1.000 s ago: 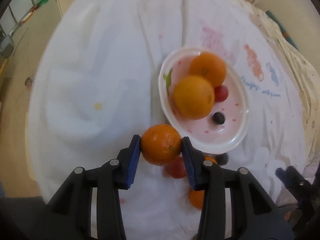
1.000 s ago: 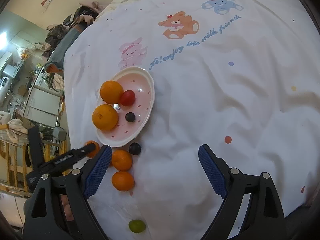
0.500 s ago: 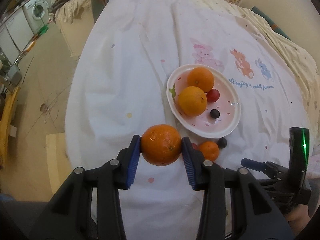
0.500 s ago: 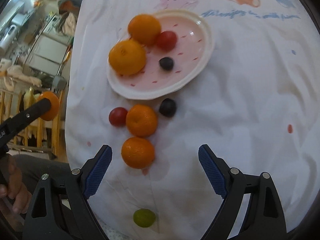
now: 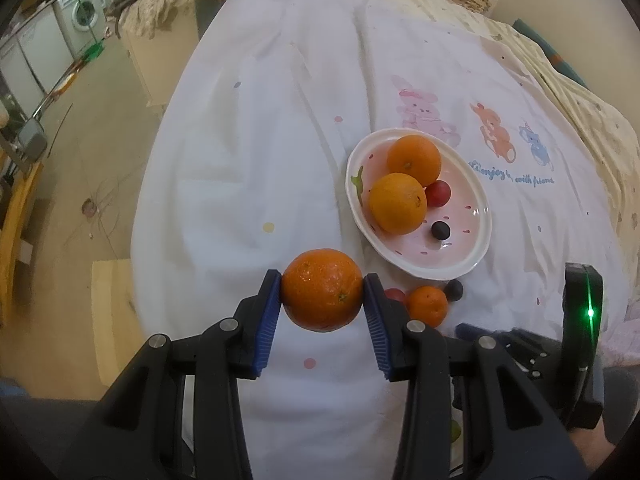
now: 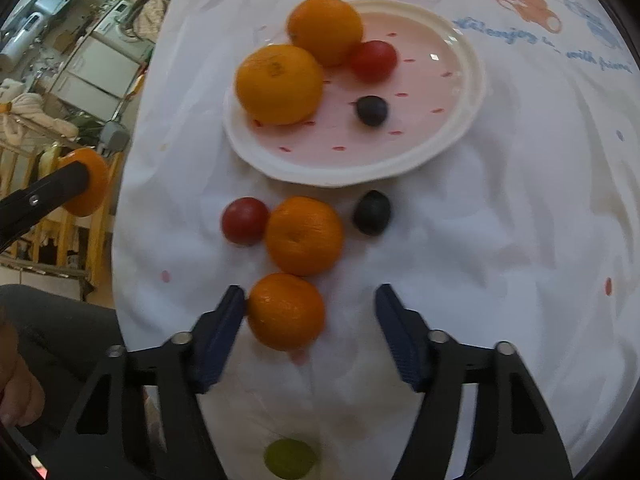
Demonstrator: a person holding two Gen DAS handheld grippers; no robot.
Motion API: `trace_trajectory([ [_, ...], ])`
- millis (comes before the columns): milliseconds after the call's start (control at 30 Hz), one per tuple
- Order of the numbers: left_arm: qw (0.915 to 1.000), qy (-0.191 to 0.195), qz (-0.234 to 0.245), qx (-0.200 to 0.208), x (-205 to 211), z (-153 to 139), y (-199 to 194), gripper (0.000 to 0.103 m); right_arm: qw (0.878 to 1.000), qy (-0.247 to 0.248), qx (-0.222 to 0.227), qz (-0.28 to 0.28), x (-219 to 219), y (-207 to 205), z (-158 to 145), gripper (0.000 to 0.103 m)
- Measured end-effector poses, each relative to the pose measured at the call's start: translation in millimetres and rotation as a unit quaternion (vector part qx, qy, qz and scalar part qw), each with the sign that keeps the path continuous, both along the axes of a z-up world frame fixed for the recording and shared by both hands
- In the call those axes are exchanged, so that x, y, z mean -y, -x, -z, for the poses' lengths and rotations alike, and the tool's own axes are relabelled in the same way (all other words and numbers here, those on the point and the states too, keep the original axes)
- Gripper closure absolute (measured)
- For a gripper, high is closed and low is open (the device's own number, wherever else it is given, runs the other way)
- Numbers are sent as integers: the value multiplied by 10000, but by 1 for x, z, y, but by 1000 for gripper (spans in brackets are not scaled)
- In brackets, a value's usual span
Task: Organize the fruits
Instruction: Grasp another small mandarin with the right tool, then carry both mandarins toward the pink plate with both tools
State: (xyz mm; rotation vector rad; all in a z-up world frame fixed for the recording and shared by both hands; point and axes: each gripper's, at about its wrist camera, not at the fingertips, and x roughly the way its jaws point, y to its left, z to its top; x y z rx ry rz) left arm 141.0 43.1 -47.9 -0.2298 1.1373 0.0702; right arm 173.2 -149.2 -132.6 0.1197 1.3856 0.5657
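Observation:
My left gripper (image 5: 322, 295) is shut on an orange (image 5: 321, 294) and holds it above the white cloth, short of the pink oval plate (image 5: 472, 258). The plate (image 6: 460, 136) holds two oranges (image 6: 280, 84), a red fruit (image 6: 374, 60) and a dark grape (image 6: 372, 110). My right gripper (image 6: 310, 304) is open low over the cloth, with a small orange (image 6: 286, 310) between its fingers, against the left one. Beyond it lie another orange (image 6: 304, 234), a red fruit (image 6: 245, 220) and a dark grape (image 6: 371, 212).
A green grape (image 6: 289, 458) lies on the cloth under the right gripper. The cloth-covered table (image 5: 248, 184) ends at the left, with bare floor (image 5: 80, 152) and a washing machine (image 5: 82, 20) beyond. The left gripper's orange shows at the right wrist view's left edge (image 6: 86, 186).
My left gripper lifted the orange and drew back from the plate. My right gripper moved down and forward over the loose fruit and narrowed around the nearest small orange.

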Motion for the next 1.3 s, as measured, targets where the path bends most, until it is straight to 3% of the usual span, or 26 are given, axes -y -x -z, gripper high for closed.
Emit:
trace_trajectory([
  [67, 10000, 21, -38, -12, -2, 1, 0, 66, 9999, -107, -1, -78, -1, 2, -2, 60],
  [633, 9999, -121, 20, -58, 4, 8, -1, 66, 9993, -322, 47, 155, 14, 8, -11, 62],
  [1300, 9992, -362, 133, 128, 9, 8, 5, 66, 9934, -803, 373, 724, 56, 20, -47, 62],
])
